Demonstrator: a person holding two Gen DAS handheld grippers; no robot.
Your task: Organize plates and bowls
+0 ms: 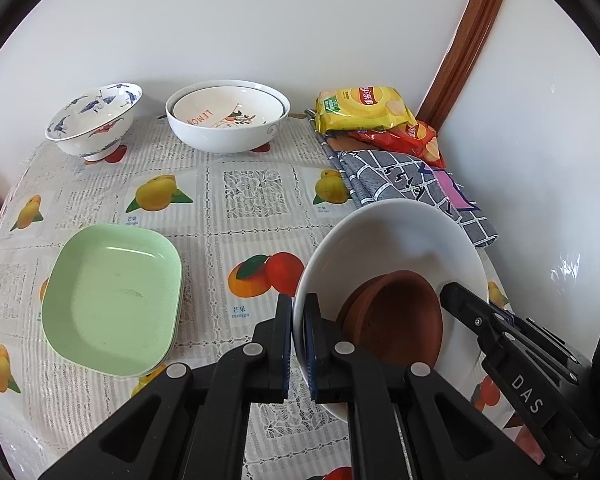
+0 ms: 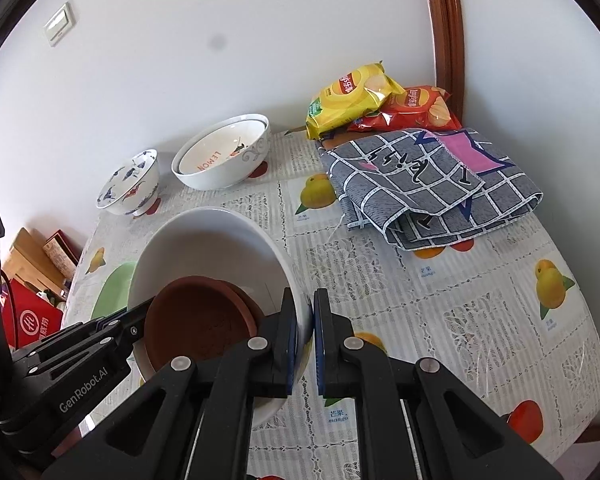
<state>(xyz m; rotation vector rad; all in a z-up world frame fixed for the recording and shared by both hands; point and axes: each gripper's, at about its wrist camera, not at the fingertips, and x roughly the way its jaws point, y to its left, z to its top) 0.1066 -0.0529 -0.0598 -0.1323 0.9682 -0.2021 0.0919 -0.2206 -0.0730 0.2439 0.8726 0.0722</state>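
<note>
White porcelain is clamped on both sides: the white bowl (image 1: 392, 240) is gripped at its near rim by the left gripper (image 1: 298, 344) and at the opposite rim by the right gripper (image 2: 305, 344), jaws narrowed on the wall. Brown saucers (image 1: 396, 316) are nested inside, their count hard to make out. "DAS" and "GenRobot.AI" are read on the tools. Green plates (image 1: 112, 296) are stacked just left, on the fruit-printed tablecloth (image 1: 240, 220) marked "mango". A grey checked cloth (image 2: 432, 184) lies right. Farther back, a "LEMON" bowl is nested in a larger bowl (image 1: 228, 120), beside a blue-patterned bowl (image 1: 96, 120); two crisp bags (image 2: 380, 104) are stacked in the corner.
</note>
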